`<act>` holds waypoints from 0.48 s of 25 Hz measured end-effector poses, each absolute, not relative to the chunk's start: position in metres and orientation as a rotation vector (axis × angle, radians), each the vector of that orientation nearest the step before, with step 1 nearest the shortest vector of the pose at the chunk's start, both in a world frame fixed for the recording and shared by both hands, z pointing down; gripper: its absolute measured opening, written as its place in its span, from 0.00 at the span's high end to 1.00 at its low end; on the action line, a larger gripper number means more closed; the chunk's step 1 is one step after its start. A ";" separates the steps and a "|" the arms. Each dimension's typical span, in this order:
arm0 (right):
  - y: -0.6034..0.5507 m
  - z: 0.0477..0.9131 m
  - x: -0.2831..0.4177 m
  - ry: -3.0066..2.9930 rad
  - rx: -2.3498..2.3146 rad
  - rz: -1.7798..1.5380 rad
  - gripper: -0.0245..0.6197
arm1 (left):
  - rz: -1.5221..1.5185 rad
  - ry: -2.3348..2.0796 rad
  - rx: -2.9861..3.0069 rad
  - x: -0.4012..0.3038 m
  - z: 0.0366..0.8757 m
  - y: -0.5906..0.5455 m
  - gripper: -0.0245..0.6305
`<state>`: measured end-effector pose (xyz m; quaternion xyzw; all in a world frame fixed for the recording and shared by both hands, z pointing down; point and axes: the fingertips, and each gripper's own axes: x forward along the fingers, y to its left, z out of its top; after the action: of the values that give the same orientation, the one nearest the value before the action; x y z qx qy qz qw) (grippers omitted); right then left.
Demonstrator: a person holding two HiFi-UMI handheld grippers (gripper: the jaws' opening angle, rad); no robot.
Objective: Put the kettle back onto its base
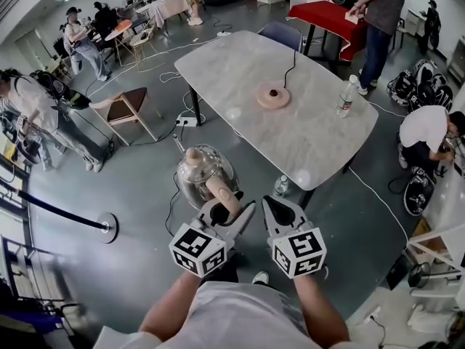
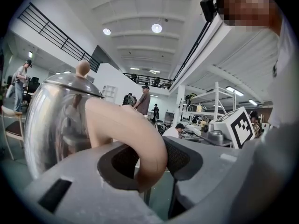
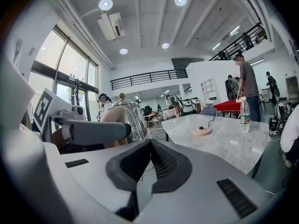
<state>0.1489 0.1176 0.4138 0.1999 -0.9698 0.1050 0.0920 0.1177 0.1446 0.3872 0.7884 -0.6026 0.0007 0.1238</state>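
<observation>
A shiny steel kettle with a beige lid knob and a beige handle hangs in the air, short of the table's near corner. My left gripper is shut on that handle, and the kettle body fills the left of the left gripper view. The round beige base lies on the marble table with its black cord trailing away. It also shows small in the right gripper view, base. My right gripper sits beside the left one, shut and holding nothing.
A clear water bottle stands near the table's right edge, and another bottle stands on the floor by the near corner. A wooden chair stands to the left and a grey chair at the far end. Several people stand or crouch around.
</observation>
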 end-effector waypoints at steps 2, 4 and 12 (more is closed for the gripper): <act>0.112 0.416 0.144 -2.872 0.593 0.317 0.95 | -0.003 -1.757 2.291 0.111 0.388 0.139 0.73; 0.106 0.419 0.135 -2.863 0.597 0.318 0.95 | -0.009 -1.753 2.290 0.101 0.391 0.133 0.73; 0.067 0.430 0.068 -2.833 0.632 0.323 0.95 | -0.021 -1.697 2.318 0.038 0.402 0.093 0.73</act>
<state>0.0675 0.0672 0.4296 0.2151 -0.9641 0.1100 0.1103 0.0376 0.0931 0.4020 0.7996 -0.5854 -0.0072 0.1340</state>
